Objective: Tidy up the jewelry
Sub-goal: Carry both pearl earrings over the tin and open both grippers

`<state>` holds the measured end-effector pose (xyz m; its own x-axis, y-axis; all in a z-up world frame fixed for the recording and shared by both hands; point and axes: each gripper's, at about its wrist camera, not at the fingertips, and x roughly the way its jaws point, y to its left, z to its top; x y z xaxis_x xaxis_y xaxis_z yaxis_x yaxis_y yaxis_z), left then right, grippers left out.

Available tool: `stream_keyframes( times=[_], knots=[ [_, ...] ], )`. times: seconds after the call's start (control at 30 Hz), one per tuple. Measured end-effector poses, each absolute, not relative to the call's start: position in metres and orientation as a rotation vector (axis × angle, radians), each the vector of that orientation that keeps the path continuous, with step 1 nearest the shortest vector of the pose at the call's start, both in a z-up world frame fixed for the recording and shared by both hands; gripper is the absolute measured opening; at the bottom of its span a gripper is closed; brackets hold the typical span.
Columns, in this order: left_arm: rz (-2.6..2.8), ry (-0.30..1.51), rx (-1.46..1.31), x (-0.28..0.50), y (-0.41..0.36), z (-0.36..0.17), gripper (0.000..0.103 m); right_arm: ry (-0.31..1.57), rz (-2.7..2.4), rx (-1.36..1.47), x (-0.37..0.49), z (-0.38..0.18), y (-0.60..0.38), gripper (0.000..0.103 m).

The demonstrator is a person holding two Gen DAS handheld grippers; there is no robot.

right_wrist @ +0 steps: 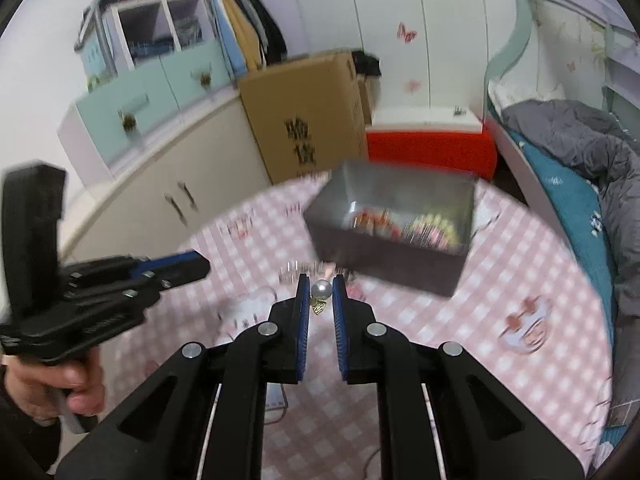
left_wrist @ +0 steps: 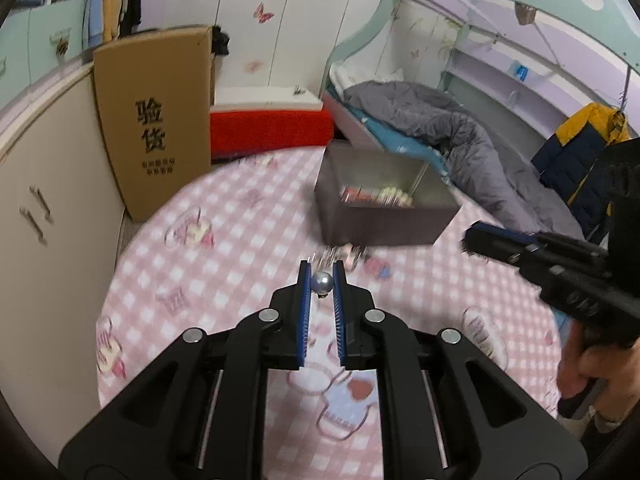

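Left wrist view has the left gripper (left_wrist: 321, 276) pinching a grey pearl earring (left_wrist: 322, 282) at its tips above the pink checked tablecloth (left_wrist: 240, 240). Right gripper (right_wrist: 321, 286) clamps a white pearl earring (right_wrist: 322, 289) with a gold bit dangling. Dark box (right_wrist: 384, 256) behind holds colourful stuff, maybe bracelets, too blurry to tell.

Motion blur smears the dark box (left_wrist: 384, 216) and its colourful contents — individual pieces cannot be told apart. Small items on the table (left_wrist: 248, 216) near it blur too.
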<state>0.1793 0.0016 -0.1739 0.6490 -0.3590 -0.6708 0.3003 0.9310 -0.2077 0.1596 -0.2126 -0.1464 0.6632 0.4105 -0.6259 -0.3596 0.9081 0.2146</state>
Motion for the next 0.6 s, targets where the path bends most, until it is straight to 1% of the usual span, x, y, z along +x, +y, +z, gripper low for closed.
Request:
stream_keyframes(
  times=[0.17, 0.27, 0.43, 0.6],
  knots=[
    [-0.429, 0.704, -0.052, 0.203, -0.017, -0.128, 0.011, 0.625, 0.396, 0.070, 0.171, -0.088, -0.236, 0.010],
    [-0.462, 0.679, -0.041, 0.222, -0.032, -0.106, 0.011, 0.599, 0.385, 0.072, 0.183, -0.068, -0.246, 0.010],
    [-0.516, 0.687, -0.043, 0.251, -0.056, -0.088, 0.011, 0.606, 0.375, 0.084, 0.208, -0.060, -0.254, 0.010],
    [-0.542, 0.750, -0.042, 0.278, -0.074, -0.091, 0.011, 0.677, 0.383, 0.111, 0.240, -0.075, -0.254, 0.010]
  ],
)
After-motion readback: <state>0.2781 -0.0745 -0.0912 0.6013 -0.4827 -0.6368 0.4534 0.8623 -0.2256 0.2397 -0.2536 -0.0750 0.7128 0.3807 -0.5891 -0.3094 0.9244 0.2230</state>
